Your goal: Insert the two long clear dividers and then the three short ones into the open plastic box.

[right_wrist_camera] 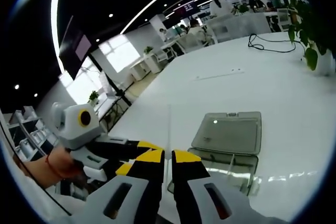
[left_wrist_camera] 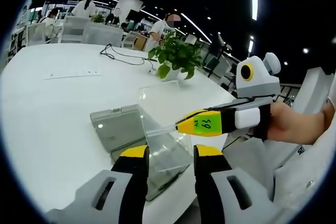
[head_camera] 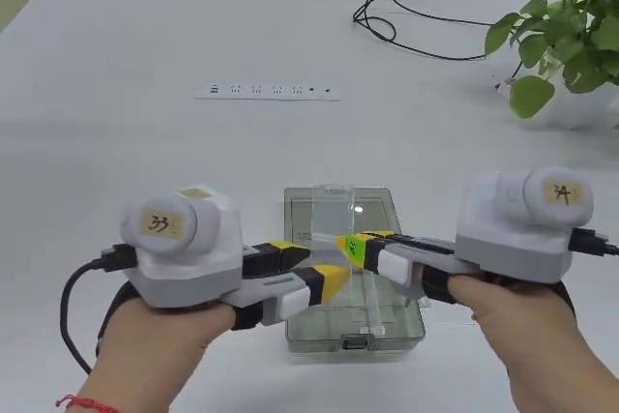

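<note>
The big white bench point(head_camera: 145, 162) is smooth and flat. On it sits the see-through plastic box point(head_camera: 401, 321), a rectangle with its lid point(right_wrist_camera: 228, 132) lying open behind it. The left hand-held gripper point(head_camera: 308, 266) has a round tag point(head_camera: 161, 225) that says "33", and its yellow-tipped jaws are spread apart. The right hand-held gripper point(head_camera: 350, 245) pinches a thin clear divider point(left_wrist_camera: 157, 114), a flat sheet standing up just above the box.

My left claw point(head_camera: 308, 268) and right claw point(head_camera: 353, 245) are pale grey, black-jawed, yellow-tipped; the right carries a green tag. The divider point(left_wrist_camera: 157, 111) is clear, the box point(head_camera: 387, 326) smoky grey, the table point(head_camera: 145, 152) white.
</note>
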### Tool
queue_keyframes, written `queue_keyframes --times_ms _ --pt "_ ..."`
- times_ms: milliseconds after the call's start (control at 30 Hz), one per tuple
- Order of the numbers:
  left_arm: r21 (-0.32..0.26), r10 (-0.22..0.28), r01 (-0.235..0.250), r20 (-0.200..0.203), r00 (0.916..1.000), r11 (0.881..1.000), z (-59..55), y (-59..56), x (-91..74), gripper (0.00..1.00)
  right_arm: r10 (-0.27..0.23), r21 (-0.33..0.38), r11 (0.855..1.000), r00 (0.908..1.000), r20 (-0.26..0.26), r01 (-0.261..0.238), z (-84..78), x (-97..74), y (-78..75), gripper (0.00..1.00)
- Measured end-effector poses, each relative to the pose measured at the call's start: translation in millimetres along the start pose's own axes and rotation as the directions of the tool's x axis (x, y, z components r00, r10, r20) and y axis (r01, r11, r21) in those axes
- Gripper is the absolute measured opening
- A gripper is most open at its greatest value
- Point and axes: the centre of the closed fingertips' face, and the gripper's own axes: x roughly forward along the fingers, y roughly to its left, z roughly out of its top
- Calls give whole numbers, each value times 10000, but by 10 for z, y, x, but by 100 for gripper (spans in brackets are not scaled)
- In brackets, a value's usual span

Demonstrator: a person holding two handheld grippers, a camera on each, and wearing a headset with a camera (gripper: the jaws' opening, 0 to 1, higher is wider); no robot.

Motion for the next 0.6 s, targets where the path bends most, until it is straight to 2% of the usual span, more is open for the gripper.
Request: queue_keyframes --times_ms 233,333,467,600 --pt "237 -152 154 -69 9999 9996 -21 -20 -11 36 -17 84 10000 10000 -95 18 14 17 4 6" --pt "473 -133 138 -116 9998 9988 -40 2 -42 41 -2 141 9999 9999 -110 3 34 3 -1 6" --pt "621 -174 187 -200 9996 9979 -76 46 -91 41 -96 158 9998 9998 -165 99 43 -8 -30 7" --pt "1000 -280 305 -262 9993 9945 -117 83 -143 48 -181 80 9998 9995 -266 183 48 -16 -67 7"
